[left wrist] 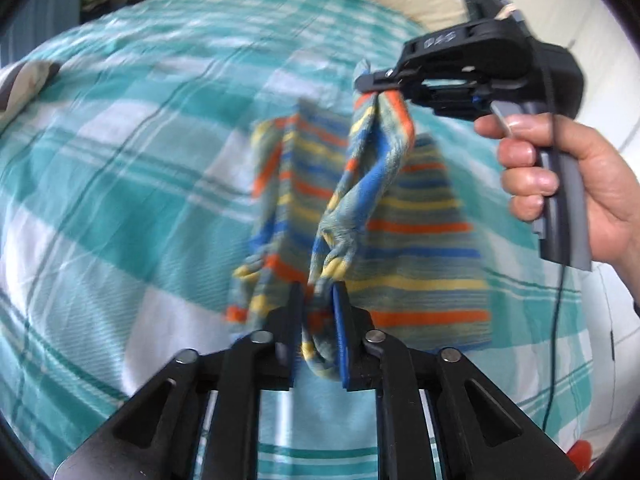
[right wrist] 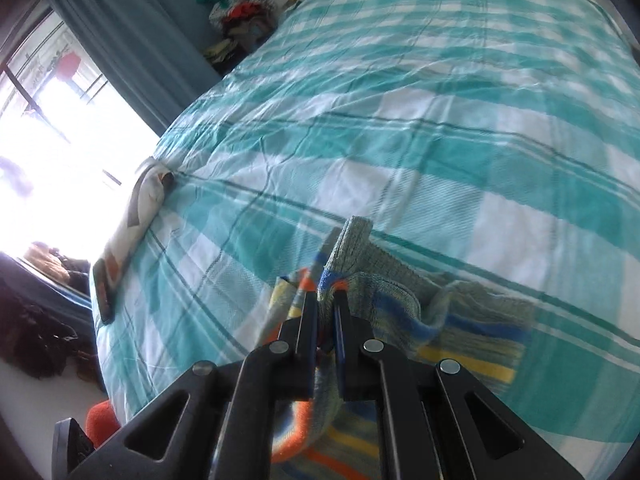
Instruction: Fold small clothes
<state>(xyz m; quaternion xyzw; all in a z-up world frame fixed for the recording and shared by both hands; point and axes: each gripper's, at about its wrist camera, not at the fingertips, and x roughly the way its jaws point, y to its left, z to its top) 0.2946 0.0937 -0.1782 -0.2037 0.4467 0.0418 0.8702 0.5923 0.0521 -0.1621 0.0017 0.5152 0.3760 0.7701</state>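
Teal-checked bed [left wrist: 120,168] lies below; your left gripper [left wrist: 316,300] and right gripper [left wrist: 378,82] each clamp the striped garment [left wrist: 420,240], lifted between them.

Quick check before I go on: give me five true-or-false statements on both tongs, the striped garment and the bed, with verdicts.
1. The left tongs are shut on the striped garment. True.
2. The right tongs are open and hold nothing. False: they are shut on the same garment.
3. The garment lies flat and fully folded on the bed. False: it hangs twisted between the two tongs.
4. The bed cover is teal and white checked. True.
5. A pile of clothes lies beyond the far end of the bed. True.
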